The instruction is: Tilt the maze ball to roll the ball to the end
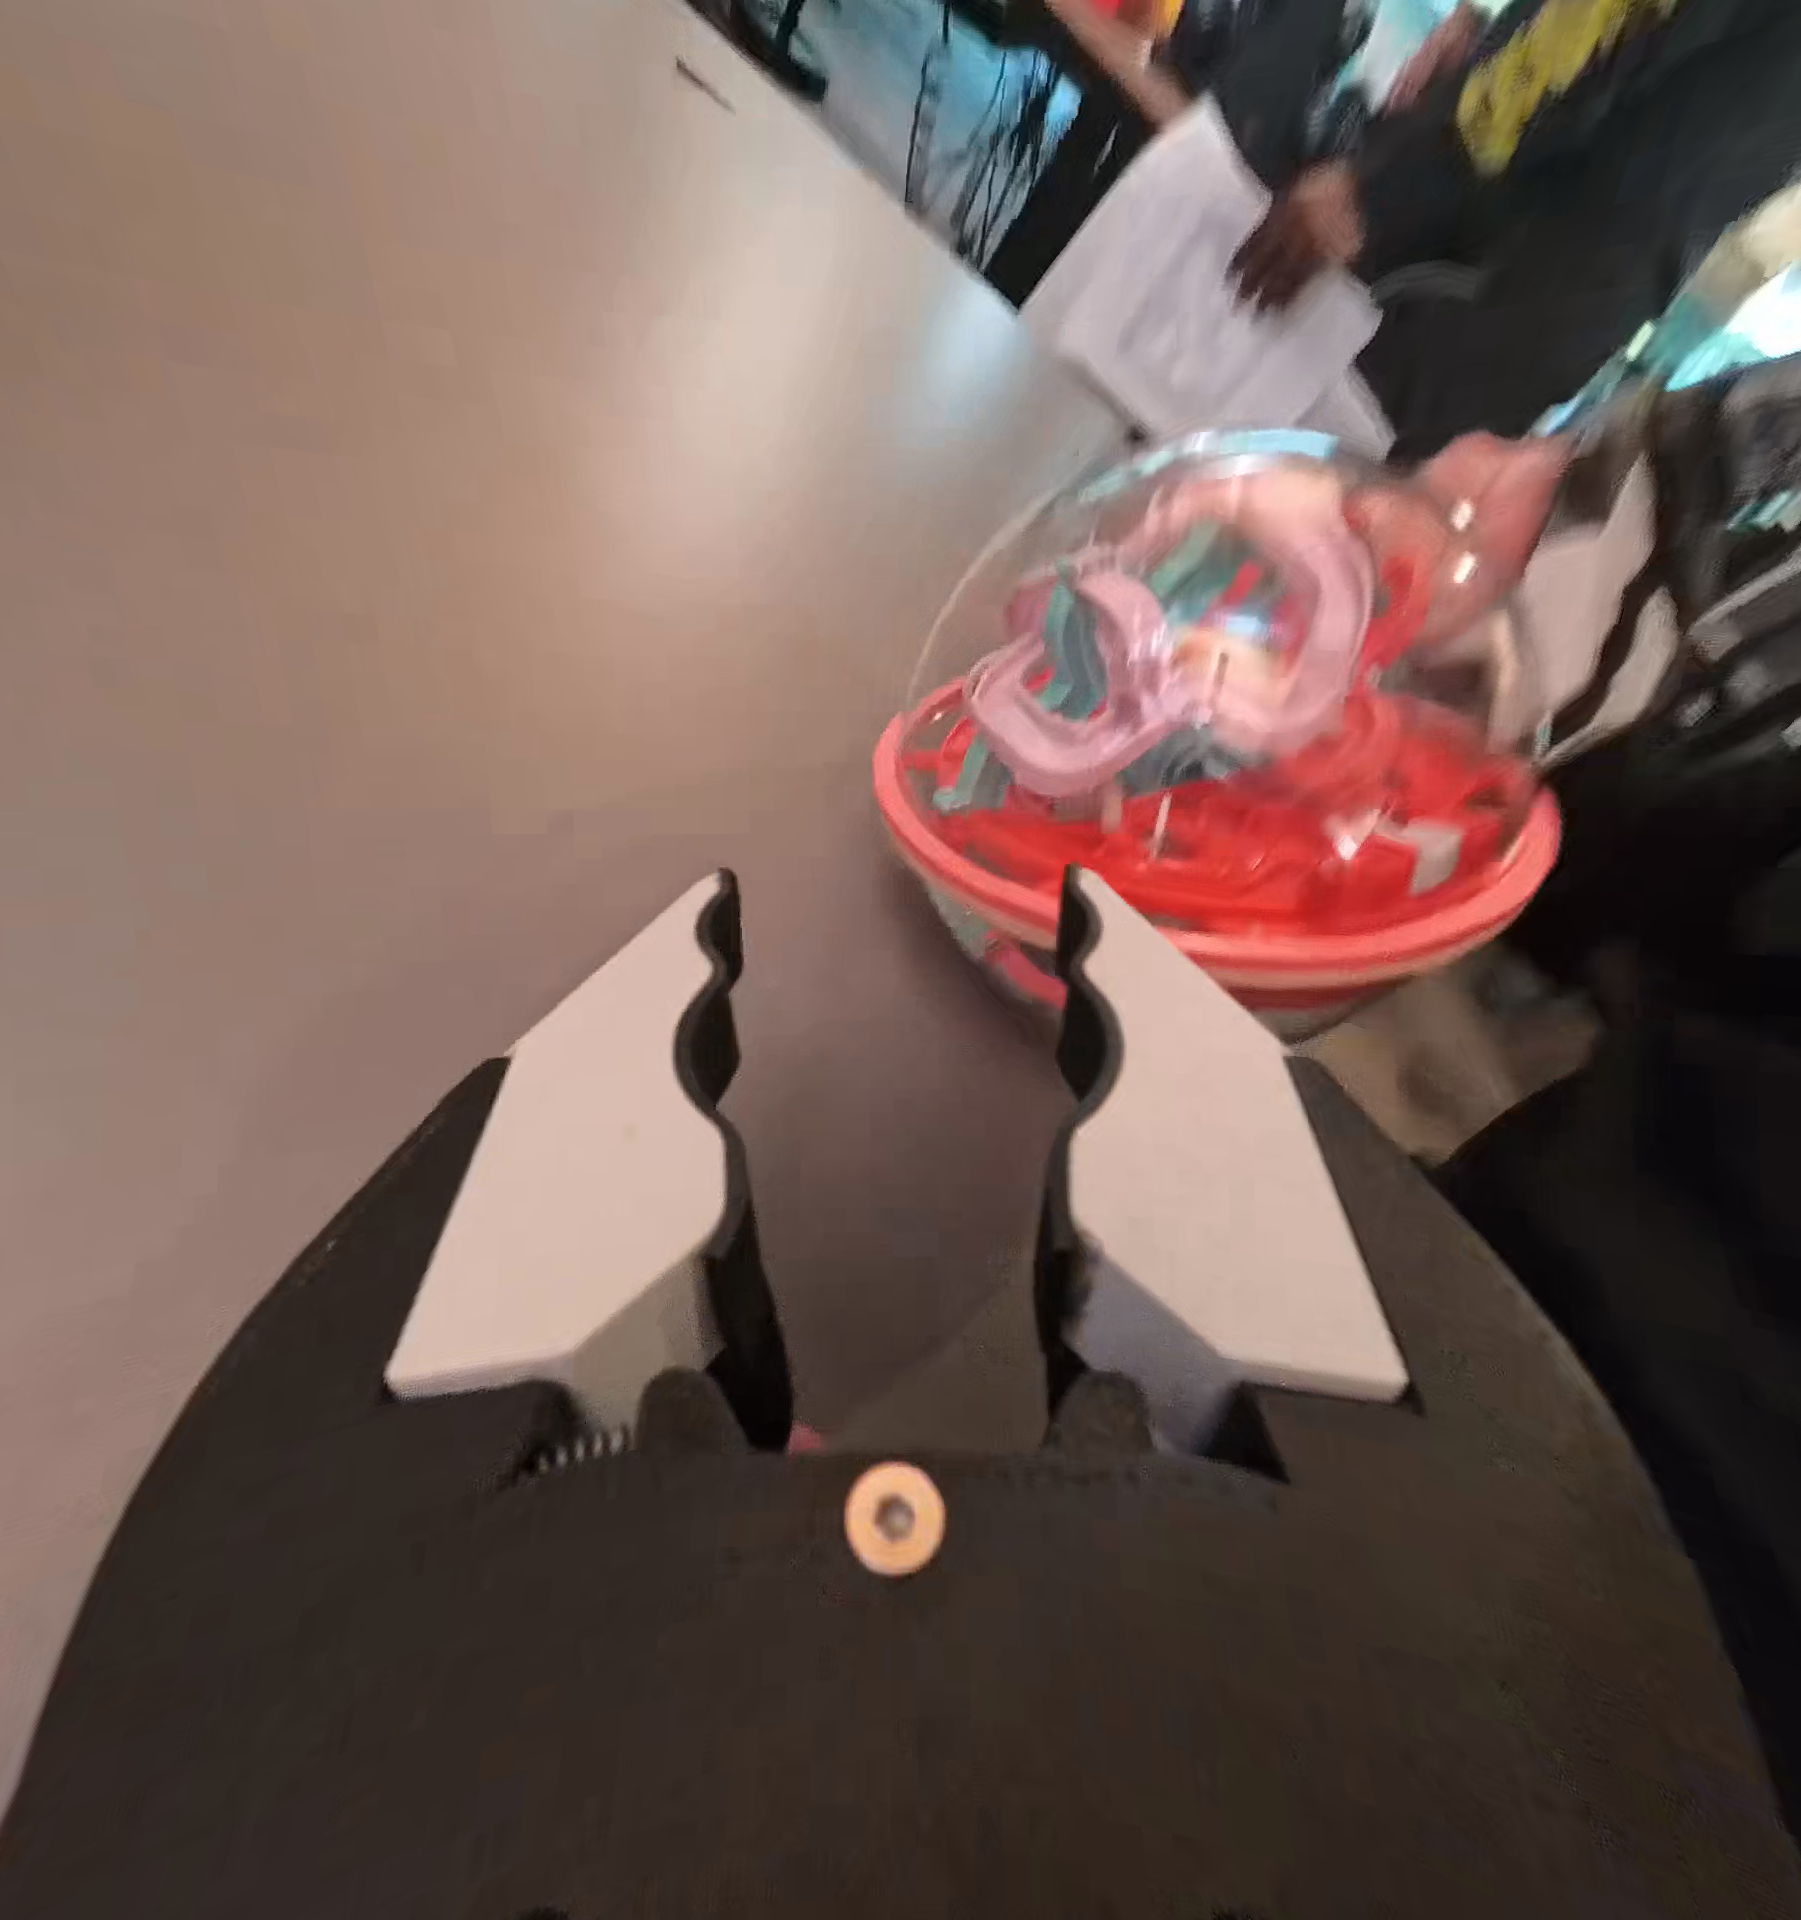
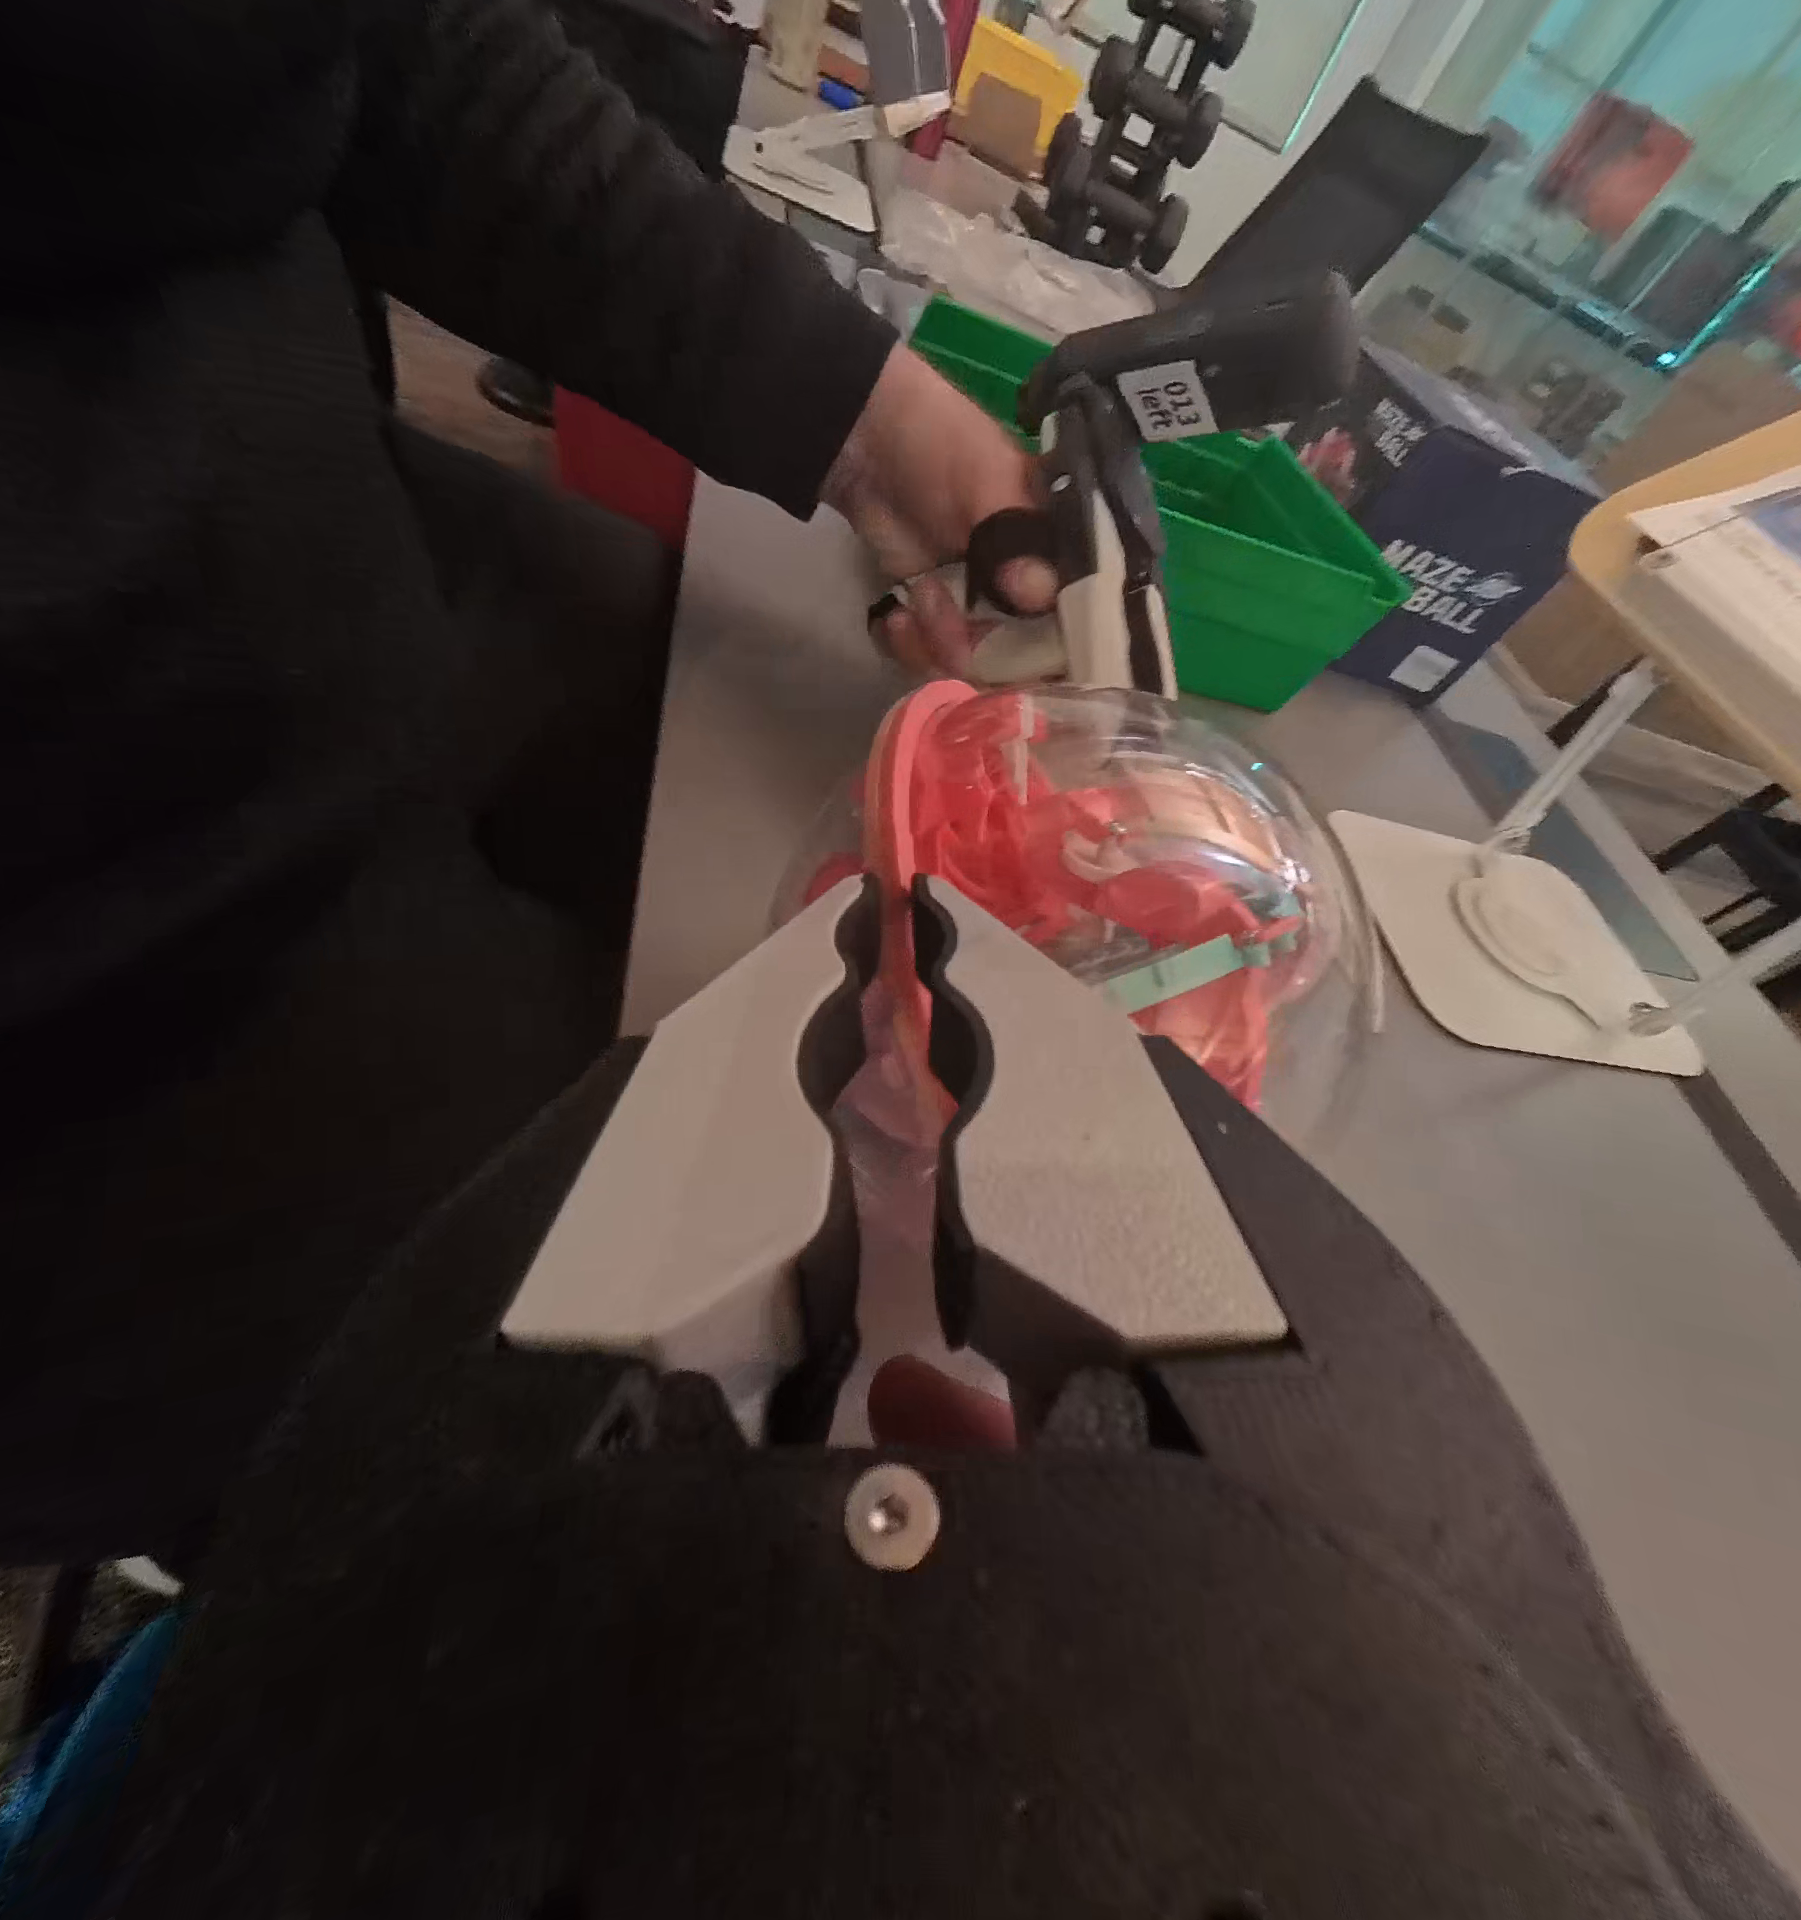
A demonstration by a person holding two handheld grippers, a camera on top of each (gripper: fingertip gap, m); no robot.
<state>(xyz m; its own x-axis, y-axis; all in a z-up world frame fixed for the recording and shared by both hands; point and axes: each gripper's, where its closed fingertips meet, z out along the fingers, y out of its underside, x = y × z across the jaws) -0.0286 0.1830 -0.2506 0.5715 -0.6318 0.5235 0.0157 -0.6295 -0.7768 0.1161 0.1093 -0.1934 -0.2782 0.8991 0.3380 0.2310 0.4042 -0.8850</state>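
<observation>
The maze ball (image 2: 1072, 894) is kept on the grey surface (image 2: 1447, 1299), close to its near edge, and is turned so that its pink rim (image 2: 911, 769) stands nearly on edge in the right wrist view; this tilt is judged to be what sends the ball inside along the red tracks. The rim is the one flat, firm part of the clear sphere, which is probably why it is the part taken: the right tool (image 2: 891, 883) is narrowed onto it, both dark pads pressed against the pink band running back between them. The left tool (image 1: 901, 883) is held just beside the maze ball, its jaws wide with only bare surface between them, perhaps kept ready to steady the sphere. The small ball itself cannot be picked out through the blur. A green bin (image 2: 1249, 561) stands beyond the maze ball.
</observation>
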